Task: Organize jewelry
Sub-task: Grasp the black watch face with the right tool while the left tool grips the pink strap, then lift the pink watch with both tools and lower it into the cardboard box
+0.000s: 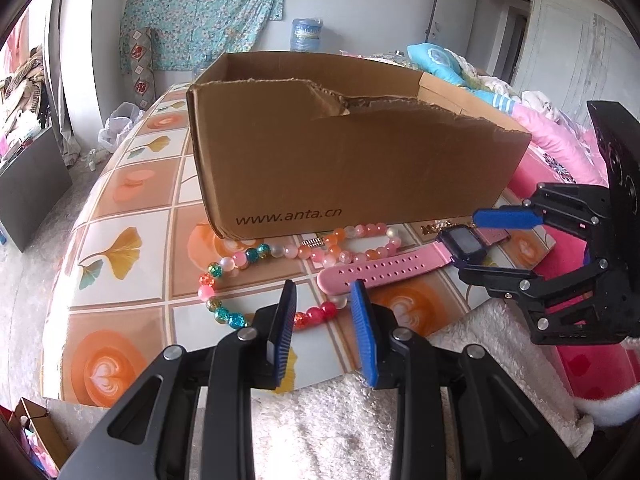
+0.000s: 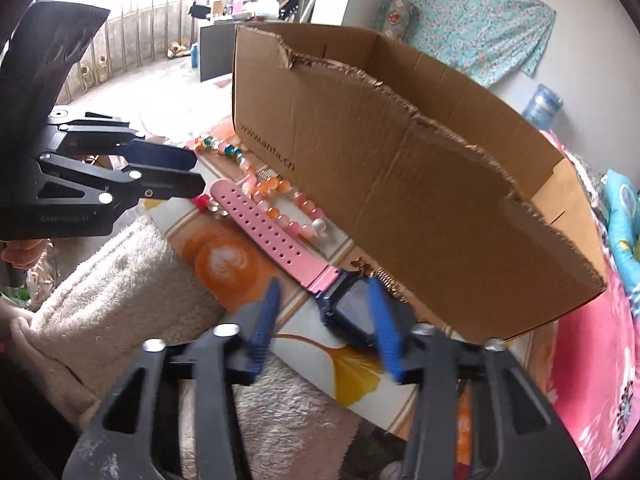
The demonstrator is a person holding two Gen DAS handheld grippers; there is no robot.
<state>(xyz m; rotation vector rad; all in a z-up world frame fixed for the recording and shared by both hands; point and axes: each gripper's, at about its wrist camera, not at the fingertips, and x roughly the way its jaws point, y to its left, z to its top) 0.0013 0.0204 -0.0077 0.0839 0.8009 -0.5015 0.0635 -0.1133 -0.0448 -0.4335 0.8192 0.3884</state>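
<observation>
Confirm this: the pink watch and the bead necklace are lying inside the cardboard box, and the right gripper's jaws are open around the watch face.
Not inside. The pink watch and bead necklace lie on the table in front of the cardboard box, as the left wrist view shows. The right gripper is indeed open around the watch face.

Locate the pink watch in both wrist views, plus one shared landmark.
Left wrist: pink watch lies right of centre on the table, its face at the right gripper.
Right wrist: pink watch runs diagonally through centre, face between the fingers.
Shared landmark: cardboard box behind it.
</observation>
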